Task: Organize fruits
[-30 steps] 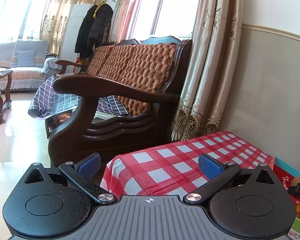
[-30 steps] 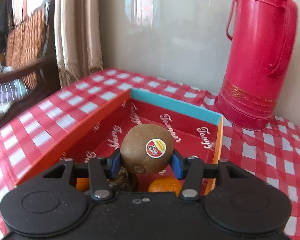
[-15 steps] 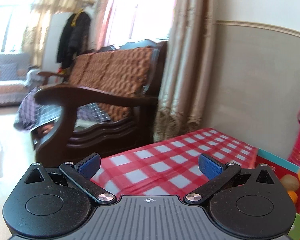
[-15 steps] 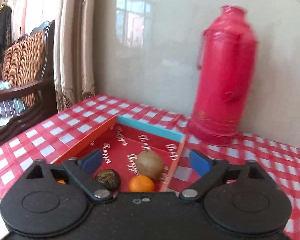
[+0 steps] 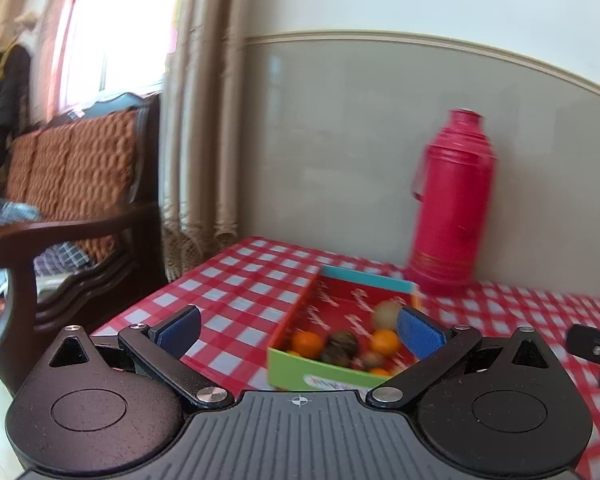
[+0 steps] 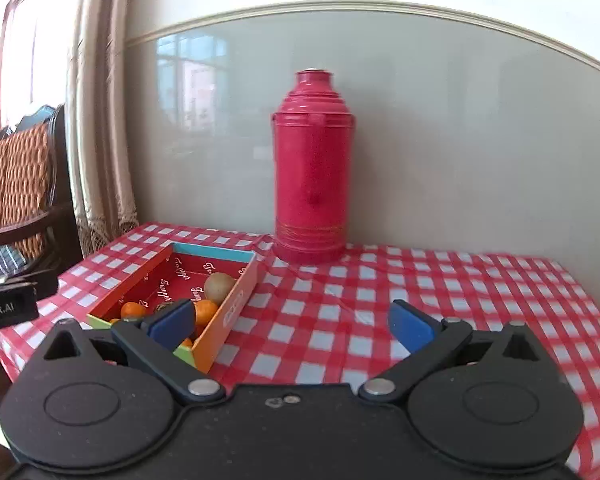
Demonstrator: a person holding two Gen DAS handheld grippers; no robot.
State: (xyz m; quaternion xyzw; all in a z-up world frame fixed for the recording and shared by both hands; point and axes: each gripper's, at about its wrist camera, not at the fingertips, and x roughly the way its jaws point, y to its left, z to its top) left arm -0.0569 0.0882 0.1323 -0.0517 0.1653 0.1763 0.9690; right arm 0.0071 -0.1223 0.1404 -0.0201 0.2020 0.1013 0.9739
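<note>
Box [image 6: 236, 304]: on the table [image 6: 420, 280], toward its left edge, holding a kiwi [image 6: 219, 286] at the rear and oranges [image 6: 206, 312] nearer the front. Thermos [image 6: 314, 168]: upright at the table's back edge, behind and right of the box. Bench [image 5: 80, 184]: off the table's left edge.

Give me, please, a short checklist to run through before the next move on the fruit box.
1. Right gripper empty, jaws wide apart: ok.
2. Left gripper empty, jaws wide apart: ok.
3. Kiwi lying inside the box: ok.
4. Oranges inside the box: ok.
5. Red thermos upright, standing apart from the box: ok.
6. Any fruit left outside the box: cannot tell; none shows on the visible tablecloth.
</note>
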